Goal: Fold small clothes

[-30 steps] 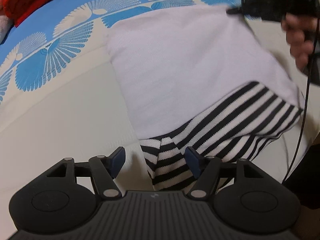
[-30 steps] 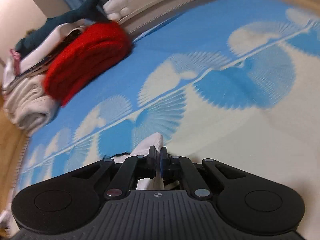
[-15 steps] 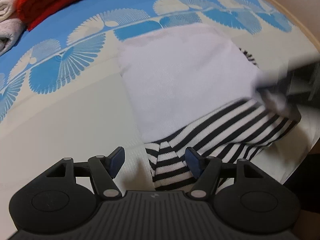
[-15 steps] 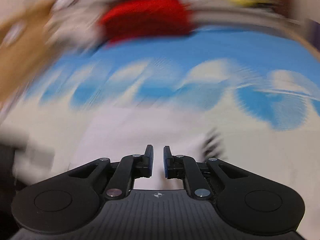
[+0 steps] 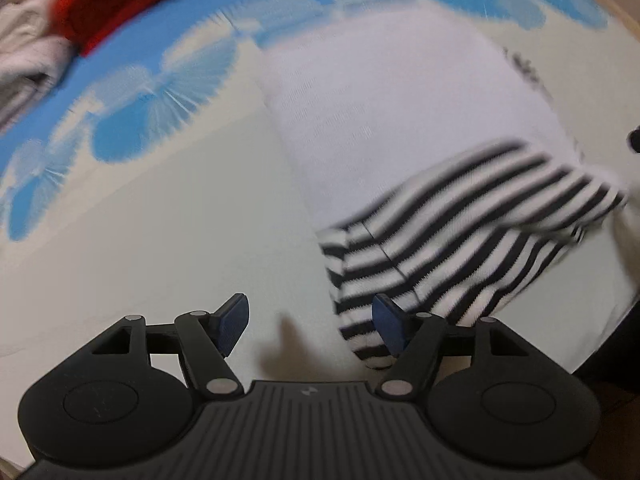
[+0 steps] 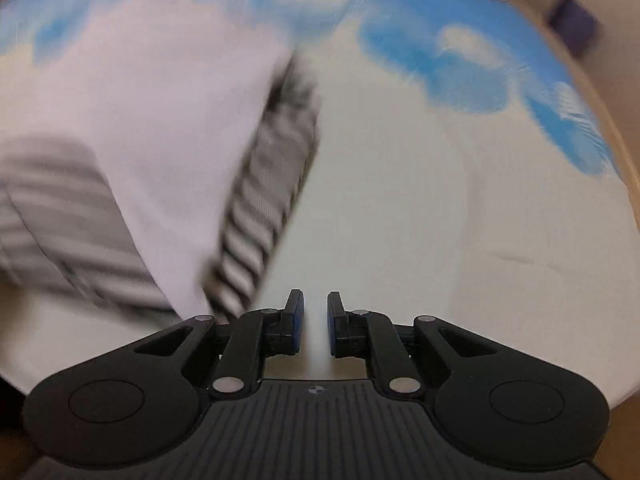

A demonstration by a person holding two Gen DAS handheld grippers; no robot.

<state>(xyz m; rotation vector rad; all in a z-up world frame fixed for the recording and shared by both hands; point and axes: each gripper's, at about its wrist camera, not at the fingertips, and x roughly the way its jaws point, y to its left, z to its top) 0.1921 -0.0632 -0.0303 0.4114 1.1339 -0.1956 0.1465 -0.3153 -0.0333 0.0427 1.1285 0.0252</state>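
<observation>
A small garment [image 5: 400, 128] lies on the bed, white on top with black-and-white striped cloth [image 5: 448, 232] showing along its near side. My left gripper [image 5: 310, 322] hovers open just left of the striped near corner, nothing between its blue pads. In the right wrist view the same garment [image 6: 160, 128] is on the left, a striped edge [image 6: 264, 200] along its right side. My right gripper [image 6: 315, 322] is over bare cream sheet to the right of it, its jaws opening with a narrow gap and nothing between them.
The bed sheet [image 5: 160, 240] is cream with a blue fan-pattern band [image 5: 160, 92] at the far side. A folded red item [image 5: 120, 4] and pale folded cloth [image 5: 28, 52] sit at the far left. The bed's edge [image 6: 624, 152] runs down the right.
My right gripper let go of the white cloth, swung back toward the near right side and parted its jaws. The garment's white top now lies flat. My left gripper drifted slightly left, still open.
</observation>
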